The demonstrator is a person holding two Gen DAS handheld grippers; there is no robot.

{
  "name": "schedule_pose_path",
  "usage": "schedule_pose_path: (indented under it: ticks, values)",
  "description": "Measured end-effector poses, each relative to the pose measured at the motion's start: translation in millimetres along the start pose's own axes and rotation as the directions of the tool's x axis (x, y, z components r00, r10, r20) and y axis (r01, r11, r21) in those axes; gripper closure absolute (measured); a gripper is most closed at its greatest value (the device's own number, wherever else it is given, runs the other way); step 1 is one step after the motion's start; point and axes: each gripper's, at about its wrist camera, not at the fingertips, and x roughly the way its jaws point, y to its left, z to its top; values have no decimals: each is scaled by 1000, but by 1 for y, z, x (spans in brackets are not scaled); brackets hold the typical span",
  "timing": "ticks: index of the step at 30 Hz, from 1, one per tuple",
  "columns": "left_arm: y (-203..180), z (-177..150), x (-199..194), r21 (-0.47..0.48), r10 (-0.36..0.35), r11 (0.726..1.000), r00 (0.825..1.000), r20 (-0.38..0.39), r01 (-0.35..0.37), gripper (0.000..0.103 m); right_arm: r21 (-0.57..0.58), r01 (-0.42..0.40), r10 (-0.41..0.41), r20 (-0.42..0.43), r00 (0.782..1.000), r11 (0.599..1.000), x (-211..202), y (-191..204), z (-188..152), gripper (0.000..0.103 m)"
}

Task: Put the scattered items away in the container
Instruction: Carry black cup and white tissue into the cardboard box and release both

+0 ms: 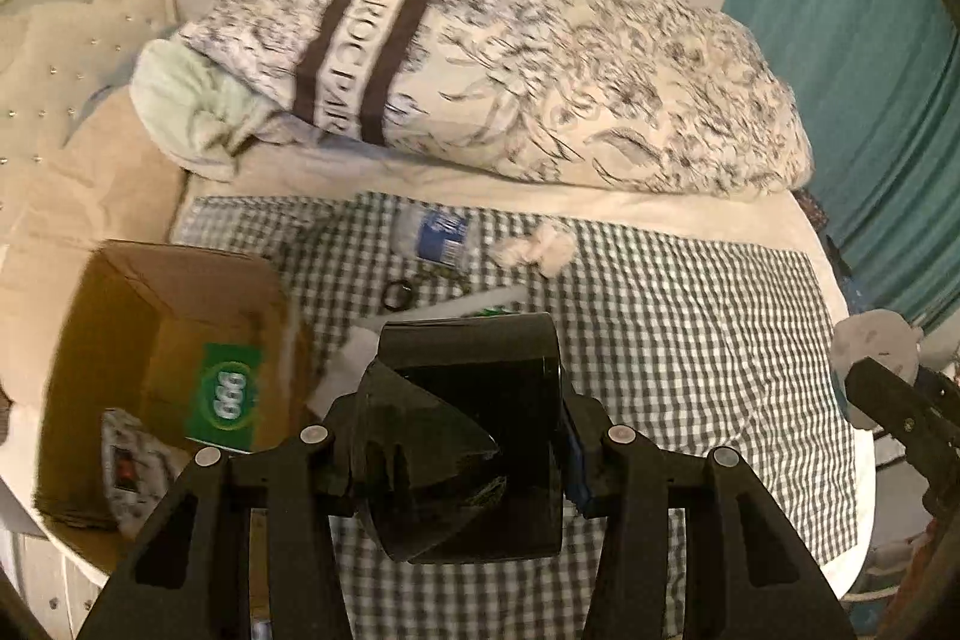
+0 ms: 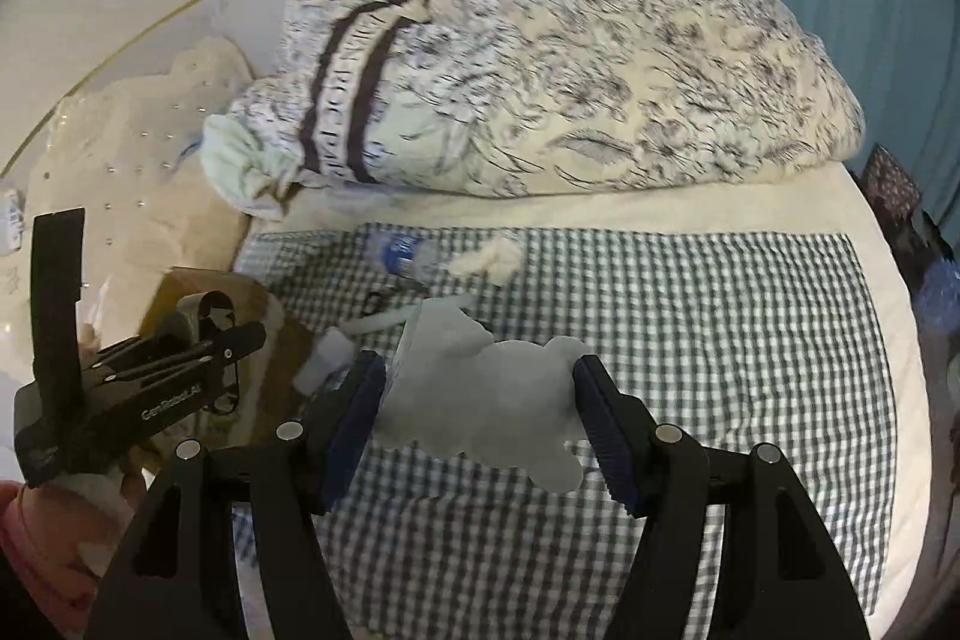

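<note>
My left gripper (image 1: 465,451) is shut on a black glossy cylinder-shaped object (image 1: 474,430), held above the checked cloth, just right of the open cardboard box (image 1: 174,340). The box holds a green packet (image 1: 231,394) and a patterned item (image 1: 129,466). My right gripper (image 2: 480,424) is shut on a grey plush toy (image 2: 486,412) above the cloth. A water bottle (image 1: 438,235), a crumpled white tissue (image 1: 540,247), a black ring (image 1: 399,293) and white items (image 1: 360,358) lie on the cloth. The left gripper also shows in the right wrist view (image 2: 198,334), over the box.
A green-and-white checked cloth (image 1: 690,340) covers the bed. A rolled patterned duvet (image 1: 540,70) lies behind it. A beige studded headboard (image 1: 54,100) is at the left and a teal curtain (image 1: 870,70) at the right.
</note>
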Motion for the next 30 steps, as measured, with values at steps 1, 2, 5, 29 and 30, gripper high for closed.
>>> schedule_pose_path:
  ticks: [1,2,5,29,30]
  values:
    - [8,1,-5,-15,5,1000,1000,2,-5,54,-11,-11,11,1,1000,1000,-2,7,1,38]
    - [12,2,-6,-20,7,1000,1000,-2,-7,54,-24,-17,18,3,1000,1000,-2,15,3,38]
    - [29,2,-13,-29,40,999,999,-6,-40,54,-45,-54,54,3,999,998,1,35,10,38]
    - [223,-50,-7,-350,267,891,957,-112,-290,54,-370,-385,310,-247,918,846,116,258,12,38]
    - [226,-52,-5,-350,267,890,956,-118,-292,54,-369,-394,314,-258,914,842,122,264,9,38]
